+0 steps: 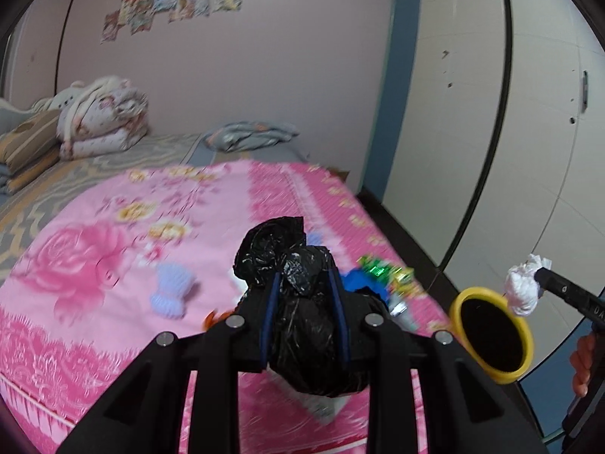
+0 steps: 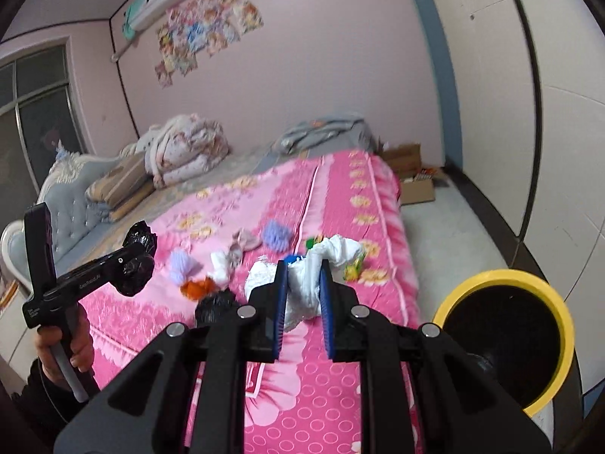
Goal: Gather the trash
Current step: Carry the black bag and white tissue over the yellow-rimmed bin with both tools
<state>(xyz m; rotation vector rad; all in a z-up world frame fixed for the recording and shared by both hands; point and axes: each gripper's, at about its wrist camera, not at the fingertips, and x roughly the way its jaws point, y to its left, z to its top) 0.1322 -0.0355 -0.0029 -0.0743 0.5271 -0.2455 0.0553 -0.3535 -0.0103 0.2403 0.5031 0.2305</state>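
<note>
You are holding a load in each tool. The left gripper (image 1: 304,295) is clenched on a crumpled black plastic bag (image 1: 302,302), which is bulging above and below its blue pads. The right gripper (image 2: 302,295) is gripping a wad of white tissue (image 2: 306,283), part of which is trailing forward beyond the fingertips.

The yellow-rimmed bin (image 2: 506,336) is the landmark. It is standing on the floor beside the bed (image 2: 310,378), off the bed's right edge. In the left wrist view, the white tissue is hanging just above and beside the bin's rim, not yet over its dark opening. The black bag is sitting farther from the bin, over the pink bedspread.

More trash is lying on the bed, farther from the bin than both loads: an orange scrap (image 2: 196,288), a second black lump (image 2: 215,304), white crumpled paper (image 2: 223,265), lilac knitted pieces (image 2: 278,235) and a green and yellow wrapper (image 2: 353,266).

Risks, as judged from here:
- If you let go of the tissue now, it is likely to catch the rim or fall to the floor, since it is light and hanging at the edge.
- The trailing tissue tail could snag on the rim.
- The bag is slippery and springy; it could squirm out of the pads while travelling to the bin.
- Both views are blurring, so any fast swing toward the bin is risking a knock against it.
</note>
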